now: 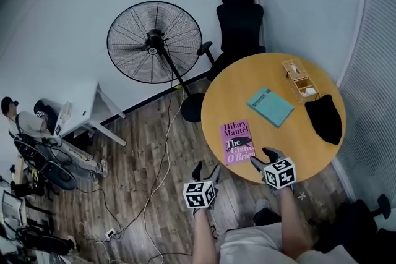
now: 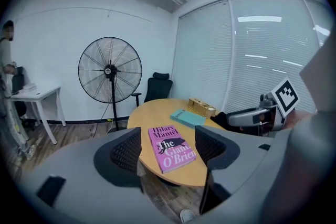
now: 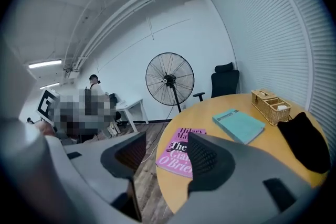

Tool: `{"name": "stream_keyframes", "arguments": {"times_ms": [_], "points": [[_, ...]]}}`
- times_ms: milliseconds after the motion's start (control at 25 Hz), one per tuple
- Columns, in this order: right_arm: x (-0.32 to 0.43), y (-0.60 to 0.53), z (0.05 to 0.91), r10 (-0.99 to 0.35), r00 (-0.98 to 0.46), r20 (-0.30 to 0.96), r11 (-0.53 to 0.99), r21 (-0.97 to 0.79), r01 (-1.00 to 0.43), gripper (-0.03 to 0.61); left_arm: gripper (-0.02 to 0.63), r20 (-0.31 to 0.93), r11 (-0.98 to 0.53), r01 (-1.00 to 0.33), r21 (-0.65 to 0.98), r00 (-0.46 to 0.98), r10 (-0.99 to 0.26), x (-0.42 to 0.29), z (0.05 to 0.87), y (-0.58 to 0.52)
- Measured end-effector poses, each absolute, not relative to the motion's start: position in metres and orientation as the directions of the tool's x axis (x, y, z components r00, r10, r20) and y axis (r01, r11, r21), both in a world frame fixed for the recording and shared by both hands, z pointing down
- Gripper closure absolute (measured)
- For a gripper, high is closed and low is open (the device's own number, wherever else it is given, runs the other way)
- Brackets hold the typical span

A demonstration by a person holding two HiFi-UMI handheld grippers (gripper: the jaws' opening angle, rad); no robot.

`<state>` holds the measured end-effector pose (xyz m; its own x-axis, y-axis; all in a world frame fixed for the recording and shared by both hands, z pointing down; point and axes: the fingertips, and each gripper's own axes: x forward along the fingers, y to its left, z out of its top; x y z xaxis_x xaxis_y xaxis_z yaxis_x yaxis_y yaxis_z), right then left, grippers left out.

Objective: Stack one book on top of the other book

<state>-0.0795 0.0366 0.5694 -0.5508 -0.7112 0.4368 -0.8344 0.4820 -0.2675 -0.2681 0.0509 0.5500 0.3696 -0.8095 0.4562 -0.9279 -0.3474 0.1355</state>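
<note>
Two books lie right of centre: a pink paperback book (image 1: 237, 141), a teal book (image 1: 270, 106). Your two grippers, left gripper (image 1: 206, 169) and right gripper (image 1: 263, 157), gape wide, empty.

The hand-held gripper (image 3: 167, 153), jaws apart, faces pink book (image 3: 175, 152) and teal book (image 3: 239, 124).
</note>
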Motion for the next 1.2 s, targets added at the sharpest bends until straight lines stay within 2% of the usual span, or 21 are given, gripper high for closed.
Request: {"name": "stream_keyframes", "arguments": {"times_ms": [200,600,1040,1200], "points": [[-0.07,0.005,0.566,-0.697,-0.577,0.426,0.507,-0.276,-0.817,0.325,0.293,0.395,-0.262,-0.952,0.157,0.304,-0.867,-0.261,0.536,0.021],[-0.065,-0.006,0.595,-0.627,-0.627,0.463,0.548,-0.31,-0.777,0.325,0.295,0.42,-0.205,-0.963,0.173,0.261,-0.869,-0.254,0.556,0.017],[-0.063,-0.005,0.619,-0.589,-0.64,0.494,0.539,-0.35,-0.766,0.325,0.295,0.443,-0.22,-0.953,0.21,0.294,-0.847,-0.243,0.576,0.013],[-0.066,-0.016,0.62,-0.581,-0.647,0.494,0.537,-0.365,-0.761,0.325,0.295,0.406,-0.233,-0.944,0.235,0.313,-0.858,-0.243,0.569,-0.001]]}}
